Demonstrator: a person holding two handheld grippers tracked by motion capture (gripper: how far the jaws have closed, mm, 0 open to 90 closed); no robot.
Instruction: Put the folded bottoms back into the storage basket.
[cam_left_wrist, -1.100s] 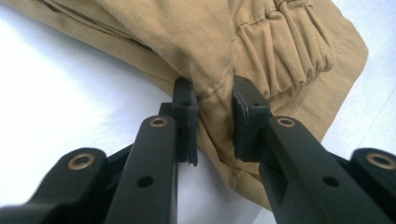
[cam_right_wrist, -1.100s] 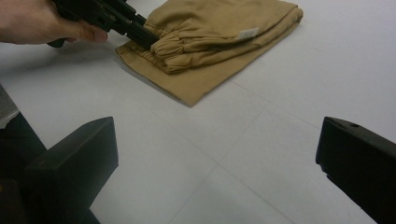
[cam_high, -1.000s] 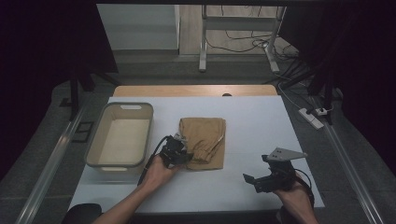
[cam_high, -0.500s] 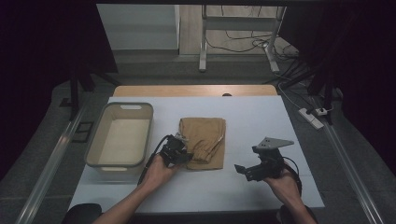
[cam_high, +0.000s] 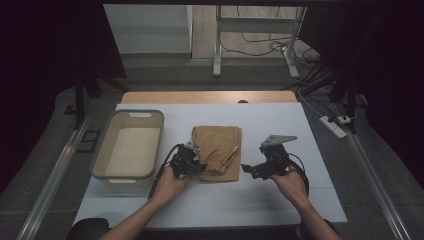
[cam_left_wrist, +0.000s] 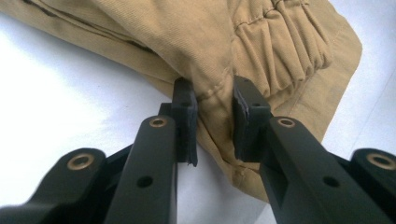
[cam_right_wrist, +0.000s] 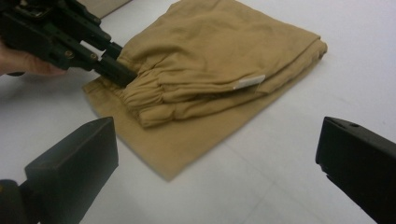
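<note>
White tabletop (cam_high: 280, 125) bears tan trousers (cam_high: 216, 150) pinched by left gripper (cam_high: 192, 162); right gripper (cam_high: 248, 170) fingers gape.

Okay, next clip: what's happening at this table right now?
A person at a white table works a folded tan garment with two hand-held grippers. The left gripper is shut on a fold of the cloth by the elastic waistband, at the garment's near left corner. The right gripper hangs beside the garment's right edge with its jaws wide open, not touching it. A beige plastic bin stands to the left of the garment with nothing visible inside.
</note>
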